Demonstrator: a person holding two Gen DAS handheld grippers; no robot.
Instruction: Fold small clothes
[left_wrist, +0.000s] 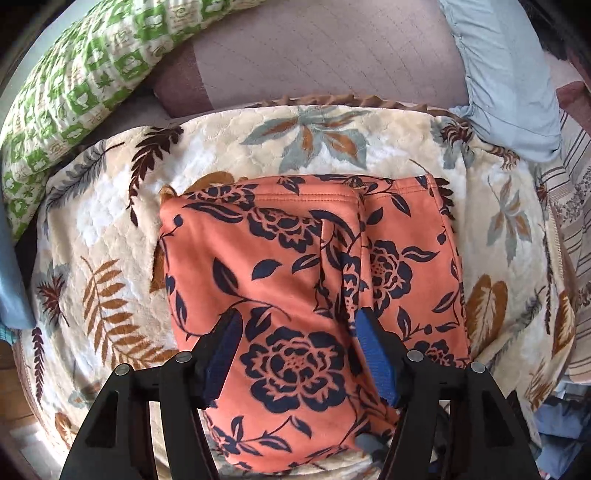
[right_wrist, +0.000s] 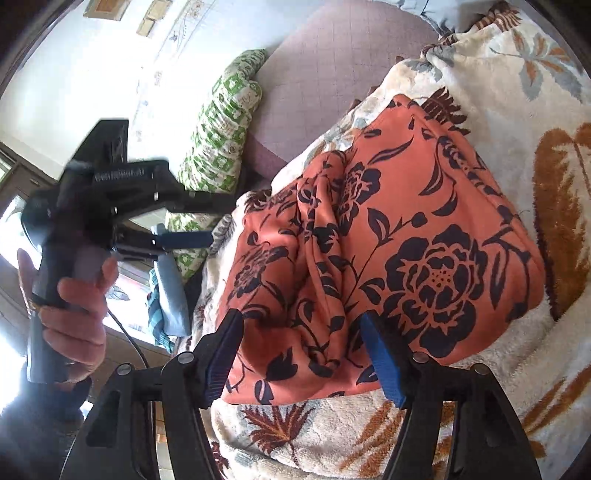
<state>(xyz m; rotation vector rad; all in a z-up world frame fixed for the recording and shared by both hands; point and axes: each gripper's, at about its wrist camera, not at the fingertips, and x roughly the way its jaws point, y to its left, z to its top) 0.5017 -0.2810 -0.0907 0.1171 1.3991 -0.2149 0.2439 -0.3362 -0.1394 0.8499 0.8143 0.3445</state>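
An orange garment with dark blue flowers (left_wrist: 295, 280) lies folded on a cream leaf-patterned blanket (left_wrist: 110, 229). My left gripper (left_wrist: 295, 325) is open, its blue pads just above the garment's near part, holding nothing. In the right wrist view the same garment (right_wrist: 406, 251) lies bunched along its middle fold. My right gripper (right_wrist: 301, 328) is open over the garment's near edge, empty. The left gripper (right_wrist: 192, 225) shows there too, held in a hand at the left, away from the cloth.
A green-and-white patterned pillow (left_wrist: 74, 92) lies at the back left. A light blue cloth (left_wrist: 509, 74) lies at the back right. A mauve quilted surface (left_wrist: 325, 51) is behind the blanket. Striped fabric (left_wrist: 576, 221) piles at the right.
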